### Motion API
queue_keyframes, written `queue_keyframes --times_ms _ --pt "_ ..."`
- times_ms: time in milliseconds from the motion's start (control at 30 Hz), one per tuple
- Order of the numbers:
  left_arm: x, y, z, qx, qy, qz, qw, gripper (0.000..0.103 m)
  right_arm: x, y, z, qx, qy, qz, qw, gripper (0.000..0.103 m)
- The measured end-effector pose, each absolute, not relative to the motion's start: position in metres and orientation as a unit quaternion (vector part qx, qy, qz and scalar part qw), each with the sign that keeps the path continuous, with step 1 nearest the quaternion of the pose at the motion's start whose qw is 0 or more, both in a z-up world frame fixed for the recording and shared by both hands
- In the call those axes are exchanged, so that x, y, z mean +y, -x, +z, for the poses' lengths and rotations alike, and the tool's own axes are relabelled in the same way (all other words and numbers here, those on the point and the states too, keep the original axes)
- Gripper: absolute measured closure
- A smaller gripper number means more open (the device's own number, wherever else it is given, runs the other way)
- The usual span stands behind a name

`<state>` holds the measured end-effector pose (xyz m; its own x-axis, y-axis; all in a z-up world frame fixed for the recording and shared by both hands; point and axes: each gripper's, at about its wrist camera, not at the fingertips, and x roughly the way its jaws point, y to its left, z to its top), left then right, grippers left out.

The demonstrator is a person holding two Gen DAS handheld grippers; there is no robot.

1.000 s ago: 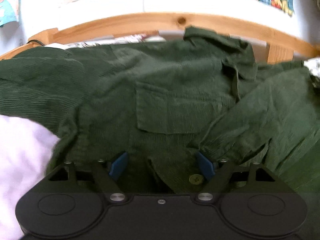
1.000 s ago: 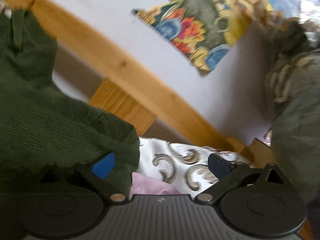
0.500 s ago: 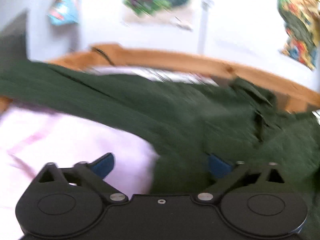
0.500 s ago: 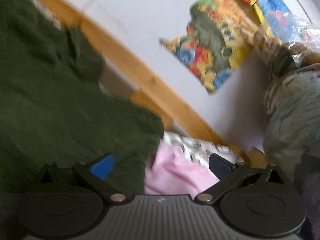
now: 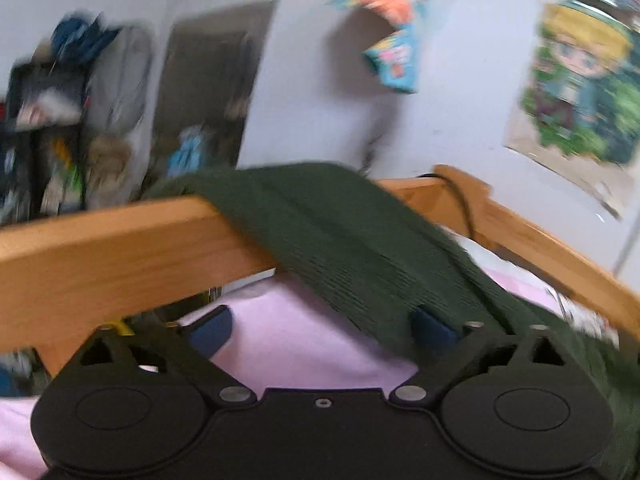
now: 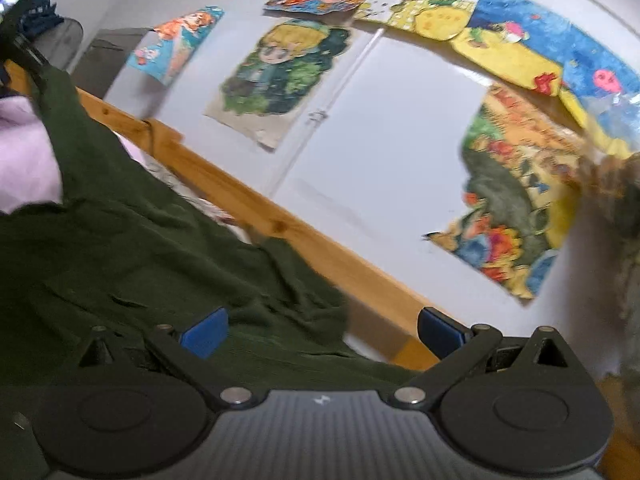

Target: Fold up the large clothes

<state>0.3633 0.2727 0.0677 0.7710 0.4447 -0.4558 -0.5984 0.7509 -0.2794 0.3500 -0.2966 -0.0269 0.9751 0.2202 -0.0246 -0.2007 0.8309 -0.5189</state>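
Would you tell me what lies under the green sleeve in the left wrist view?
The green sleeve drapes over the wooden rail and pink bedding. Its far end beyond the rail is hidden.

A green sleeve (image 5: 340, 248) draped over the wooden bed rail (image 5: 120, 248) blocks the left tool (image 5: 320, 328).

The left hand-held gripper (image 5: 322, 326) has swung away from the green shirt's (image 5: 352, 248) chest pocket toward its sleeve draped over the wooden bed rail (image 5: 100, 248); its jaws, narrow a second ago, have opened wide, then eased in slightly, gripping nothing. The right hand-held gripper (image 6: 320, 328) has turned left from the shirt's edge, with shirt now filling its near left.
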Motion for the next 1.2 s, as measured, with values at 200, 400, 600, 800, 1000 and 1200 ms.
queue_keyframes --times_ms 200,400,600,800,1000,1200 --pt "0.308 -0.358 0.071 0.122 0.343 0.282 0.888 0.052 -0.293 -0.348 -0.019 0.010 0.233 0.129 0.964 0.000" --pt "0.281 -0.373 0.106 0.092 0.283 0.275 0.914 0.098 -0.298 -0.342 -0.024 0.020 0.236 0.126 0.963 0.000" --pt "0.189 -0.402 0.167 0.021 0.084 0.158 0.984 0.099 -0.302 -0.338 -0.023 0.026 0.220 0.123 0.967 0.000" --pt "0.056 -0.394 0.167 0.017 -0.120 -0.105 0.987 0.099 -0.321 -0.331 -0.016 0.044 0.187 0.097 0.977 0.000" --pt "-0.045 -0.397 0.087 0.140 -0.196 -0.294 0.925 0.098 -0.351 -0.329 -0.023 0.085 0.164 0.050 0.981 0.000" --pt "-0.067 -0.395 0.023 0.235 -0.214 -0.359 0.877 0.073 -0.375 -0.325 -0.028 0.122 0.158 0.030 0.979 0.000"
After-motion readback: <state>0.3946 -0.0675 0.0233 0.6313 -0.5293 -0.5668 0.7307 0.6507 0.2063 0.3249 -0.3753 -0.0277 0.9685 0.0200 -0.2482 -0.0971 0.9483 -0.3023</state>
